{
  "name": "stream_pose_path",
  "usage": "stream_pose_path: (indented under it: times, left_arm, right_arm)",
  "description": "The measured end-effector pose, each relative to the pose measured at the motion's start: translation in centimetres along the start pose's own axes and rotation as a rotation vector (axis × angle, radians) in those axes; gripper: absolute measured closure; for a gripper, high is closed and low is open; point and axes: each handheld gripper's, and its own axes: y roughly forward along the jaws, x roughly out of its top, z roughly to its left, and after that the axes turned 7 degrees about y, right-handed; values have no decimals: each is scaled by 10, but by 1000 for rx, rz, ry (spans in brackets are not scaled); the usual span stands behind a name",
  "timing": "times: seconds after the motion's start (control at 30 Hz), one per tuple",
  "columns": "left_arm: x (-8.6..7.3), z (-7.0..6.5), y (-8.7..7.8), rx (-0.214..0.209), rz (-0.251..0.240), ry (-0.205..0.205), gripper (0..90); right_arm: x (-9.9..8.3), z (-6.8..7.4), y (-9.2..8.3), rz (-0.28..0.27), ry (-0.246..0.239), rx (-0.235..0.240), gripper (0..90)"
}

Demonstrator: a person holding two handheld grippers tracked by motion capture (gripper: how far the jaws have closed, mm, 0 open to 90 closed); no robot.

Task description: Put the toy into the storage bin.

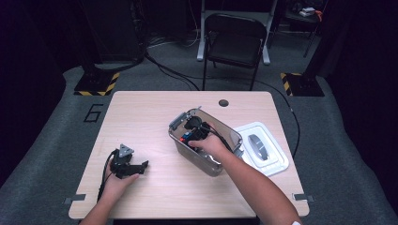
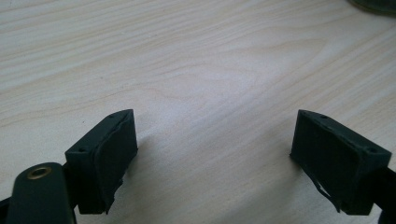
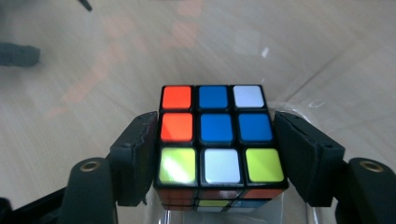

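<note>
Over at the left, the left gripper (image 1: 142, 165) lies low on the pale wooden table (image 1: 141, 117), held in the person's left hand (image 1: 117, 180). In the left gripper view its jaws stand wide apart with nothing but bare wood grain between them, so that tool is idle and empty.

Moving toward the middle, a clear plastic storage bin (image 1: 178, 140) sits slightly askew on the table. The person's right hand (image 1: 211, 145) reaches down into it with the right gripper (image 3: 215, 154). In the right gripper view a Rubik's cube (image 3: 215, 135) sits squarely between the two black jaws, one on either side face at a middling width. There looks to be a thin gap on each side, so I would call it framed by the jaws, not clamped. The cube is inside the bin, close to its floor, though I cannot tell whether it rests on the bottom.

I judge the cube to be light, stiff and boxy, with glossy stickers that could slide under a weak pinch. Its layers can also twist if squeezed off-centre. The best hold is on two opposite flat faces, centred across the middle layer, much as the jaws sit now.

Farthest right, just beside the bin, the bin's white lid (image 1: 274, 161) lies flat on the table.
</note>
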Motion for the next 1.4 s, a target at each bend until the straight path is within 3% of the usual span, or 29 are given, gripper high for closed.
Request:
stream_pose_path:
  times: [0.13, 0.27, 0.7, 0.83, 0.9, 1.03, 1.4]
  left_arm:
    - [0, 0, 0, 0, 0, 0, 142]
    - [0, 0, 0, 0, 0, 0, 142]
    - [0, 0, 0, 0, 0, 0, 142]
    - [0, 0, 0, 0, 0, 0, 142]
    - [0, 0, 0, 2, 0, -2, 142]
    - [0, 0, 0, 1, 0, -1, 142]
    - [0, 0, 0, 0, 0, -1, 142]
  right_arm:
    - [2, -1, -7, -39, 19, 5, 298]
    - [0, -3, -9, -25, 24, -1, 299]
    - [-1, -4, -36, -73, 39, -7, 358]
    - [-1, -4, -43, -79, 32, -7, 370]
    - [-1, -5, -47, -88, -1, -14, 377]
    - [-2, -3, -60, -108, -17, -14, 401]
    - [-7, -5, -84, -135, 10, -19, 413]
